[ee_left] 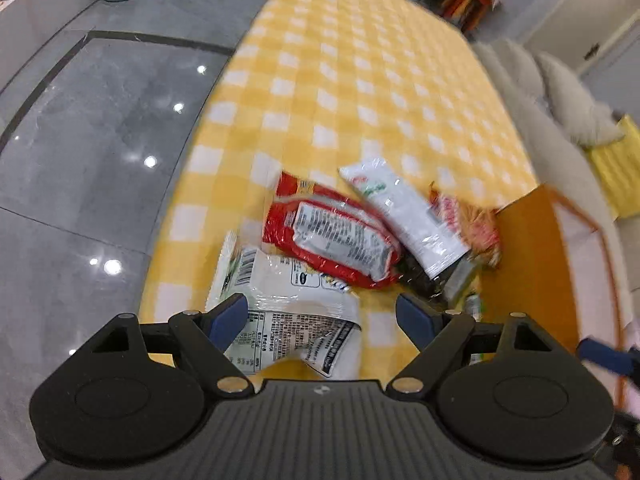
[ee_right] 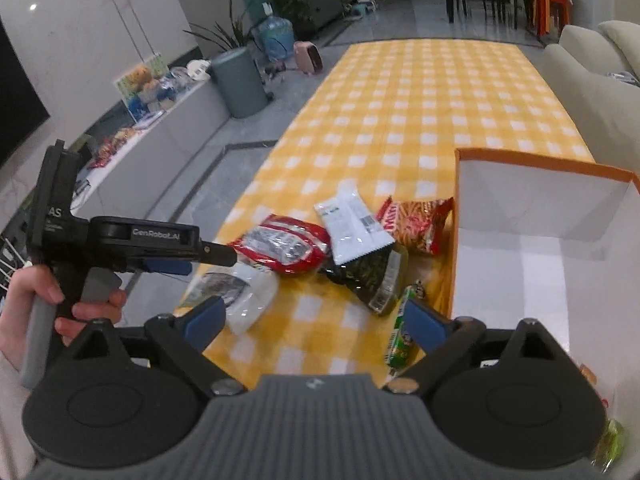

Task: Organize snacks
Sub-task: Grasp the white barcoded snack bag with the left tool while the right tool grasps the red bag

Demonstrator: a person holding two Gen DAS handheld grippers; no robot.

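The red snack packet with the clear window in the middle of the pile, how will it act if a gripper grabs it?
The red packet looks like thin glossy film with crinkles, so it will probably flex and sag instead of staying flat. Its shine suggests that the pads may slip. It lies partly on the white packet, so lifting it may drag that one along.

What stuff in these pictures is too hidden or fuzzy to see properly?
- Print on the red packet: left wrist view, motion blur.
- Dark green packet: right wrist view, partly under the white packet.
- Box contents: right wrist view, cut off by the edge and the right gripper.
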